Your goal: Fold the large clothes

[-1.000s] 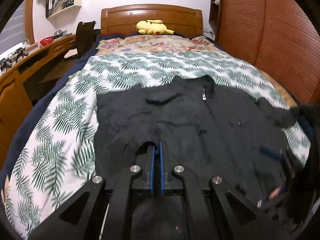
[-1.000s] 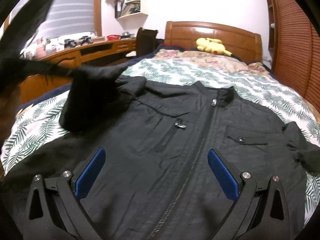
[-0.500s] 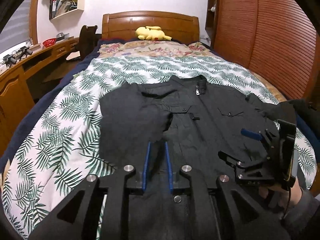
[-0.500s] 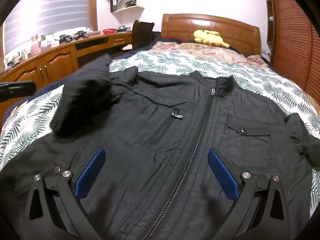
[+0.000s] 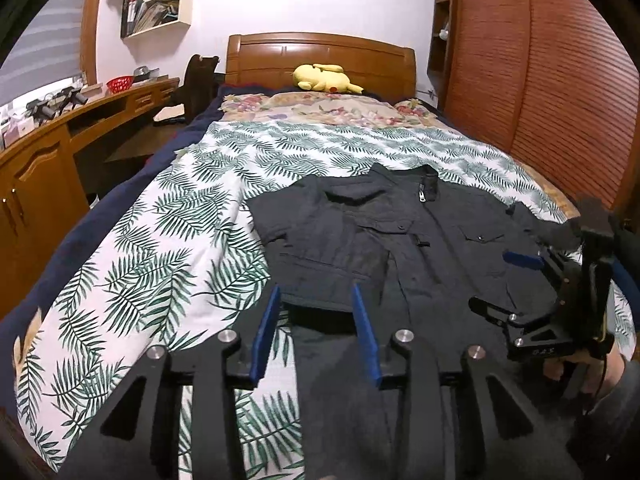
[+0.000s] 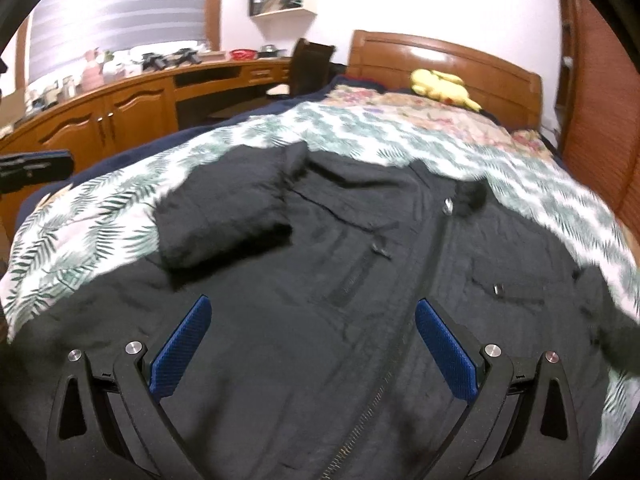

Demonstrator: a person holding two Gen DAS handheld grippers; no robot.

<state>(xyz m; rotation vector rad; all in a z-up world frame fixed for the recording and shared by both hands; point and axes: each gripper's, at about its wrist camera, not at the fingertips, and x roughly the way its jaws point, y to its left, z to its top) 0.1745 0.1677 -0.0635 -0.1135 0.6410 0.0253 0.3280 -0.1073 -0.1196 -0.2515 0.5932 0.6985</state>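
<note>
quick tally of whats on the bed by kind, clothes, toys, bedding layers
Clothes: 1, the black jacket
Soft toys: 1, the yellow plush by the headboard
Bedding layers: 3, the leaf-print sheet, the floral cover and the navy blanket
Total: 5

- Left gripper (image 5: 316, 322) is low and level, jaws apart, nothing between them.
- Right gripper (image 6: 312, 346) has its jaws spread wide, empty.
- Right hand (image 5: 600, 368) clutches its handle.
</note>
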